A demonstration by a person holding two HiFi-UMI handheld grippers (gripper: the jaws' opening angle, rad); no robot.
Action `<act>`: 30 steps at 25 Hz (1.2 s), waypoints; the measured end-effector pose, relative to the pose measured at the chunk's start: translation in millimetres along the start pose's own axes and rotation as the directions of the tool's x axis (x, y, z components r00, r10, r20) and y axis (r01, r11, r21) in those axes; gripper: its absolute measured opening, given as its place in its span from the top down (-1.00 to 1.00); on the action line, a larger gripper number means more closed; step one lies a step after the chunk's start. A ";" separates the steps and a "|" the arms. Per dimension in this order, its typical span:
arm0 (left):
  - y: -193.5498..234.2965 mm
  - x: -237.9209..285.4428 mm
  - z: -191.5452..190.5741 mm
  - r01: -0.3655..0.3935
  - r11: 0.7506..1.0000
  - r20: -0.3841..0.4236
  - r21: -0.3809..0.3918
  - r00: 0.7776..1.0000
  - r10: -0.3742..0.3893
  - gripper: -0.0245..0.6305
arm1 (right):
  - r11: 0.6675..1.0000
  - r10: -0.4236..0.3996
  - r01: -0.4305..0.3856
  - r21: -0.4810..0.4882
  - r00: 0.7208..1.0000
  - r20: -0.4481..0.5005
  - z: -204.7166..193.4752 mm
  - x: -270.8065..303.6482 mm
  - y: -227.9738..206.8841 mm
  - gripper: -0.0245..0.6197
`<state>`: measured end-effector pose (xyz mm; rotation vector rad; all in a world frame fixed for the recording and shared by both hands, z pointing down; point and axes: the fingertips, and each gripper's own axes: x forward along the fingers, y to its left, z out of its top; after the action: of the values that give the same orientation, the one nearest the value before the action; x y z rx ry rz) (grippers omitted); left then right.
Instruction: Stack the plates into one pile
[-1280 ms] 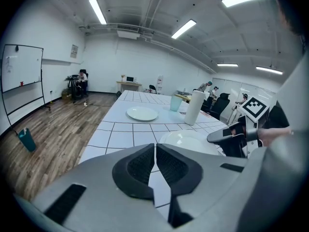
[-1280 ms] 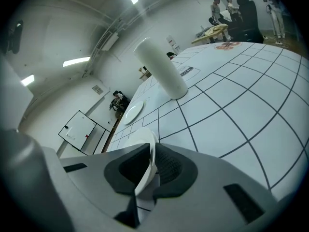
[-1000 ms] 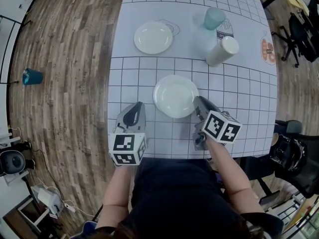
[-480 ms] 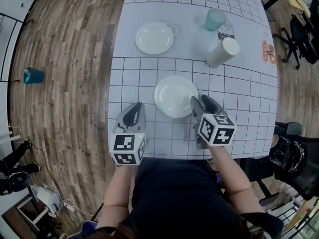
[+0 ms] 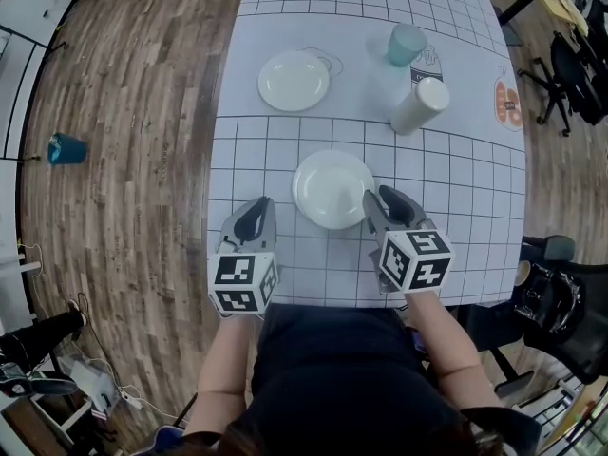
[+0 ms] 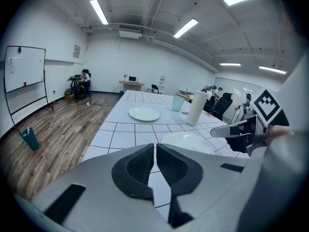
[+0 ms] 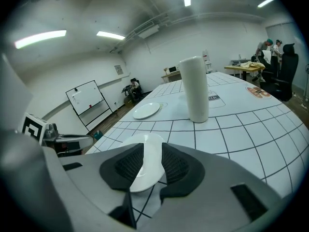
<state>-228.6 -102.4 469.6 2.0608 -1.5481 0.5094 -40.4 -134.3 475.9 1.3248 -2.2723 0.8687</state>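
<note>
Two white plates lie on the gridded table (image 5: 456,245). My right gripper (image 5: 378,202) (image 7: 152,166) has the right rim of the near plate (image 5: 328,186) (image 7: 145,153) (image 6: 186,140) between its pads; its jaws have just been closing and now press on that rim, the plate's near edge tipped up. Farther back to the left, the far plate (image 5: 294,80) (image 6: 144,113) (image 7: 146,110) rests alone. Left of the near plate and apart from it, my left gripper (image 5: 255,218) (image 6: 155,161) hovers shut with nothing in it.
A tall white cylinder (image 5: 419,106) (image 7: 194,88) stands behind the near plate to the right, with a teal cup (image 5: 407,43) (image 6: 177,102) beyond it. Another teal cup (image 5: 65,148) sits on the wooden floor to the left. Office chairs (image 5: 570,65) stand at the right.
My right gripper has rolled upright and risen a little, its jaws now astride the near plate's right rim. The left gripper has kept still.
</note>
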 end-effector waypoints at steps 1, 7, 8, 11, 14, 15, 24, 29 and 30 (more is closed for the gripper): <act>-0.3 0.5 2.0 0.000 1.000 0.003 0.002 1.000 0.000 0.84 | 1.000 0.010 -0.010 -0.005 1.000 0.006 3.6 -2.4 2.5 0.51; 1.8 6.7 19.2 0.006 1.000 0.019 -0.006 1.000 -0.006 0.84 | 0.998 0.056 -0.054 -0.035 0.998 0.042 26.7 -13.6 16.1 0.54; 2.4 8.1 22.4 0.007 1.000 0.022 -0.006 1.000 -0.007 0.84 | 0.997 0.061 -0.058 -0.049 0.997 0.047 30.9 -15.0 18.1 0.54; 4.4 14.7 31.4 0.010 1.000 0.027 -0.006 1.000 -0.010 0.84 | 0.993 0.069 -0.062 -0.100 0.995 0.068 44.5 -17.0 22.0 0.54; 3.9 24.1 37.6 0.035 0.999 0.020 -0.022 0.999 -0.034 0.84 | 0.989 0.080 -0.069 -0.131 0.993 0.083 56.1 -16.1 24.2 0.54; 3.7 27.2 40.1 0.046 0.999 0.018 -0.029 0.999 -0.045 0.84 | 0.987 0.084 -0.071 -0.141 0.993 0.087 59.8 -15.3 25.3 0.53; 15.6 58.8 77.3 0.074 0.995 0.038 -0.064 0.997 -0.072 0.56 | 0.970 0.116 -0.086 -0.226 0.986 0.122 89.8 -0.2 38.4 0.48; 25.3 81.4 93.1 0.089 0.991 0.044 -0.097 0.995 -0.085 0.46 | 0.961 0.125 -0.092 -0.259 0.986 0.112 93.8 14.9 44.9 0.47; 26.9 85.8 96.0 0.095 0.990 0.048 -0.102 0.995 -0.091 0.43 | 0.961 0.126 -0.095 -0.261 0.986 0.107 93.5 18.1 44.6 0.47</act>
<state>-230.8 -231.9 446.7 2.0646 -1.4626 0.3445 -89.0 -192.3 402.8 1.1738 -2.4746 0.5165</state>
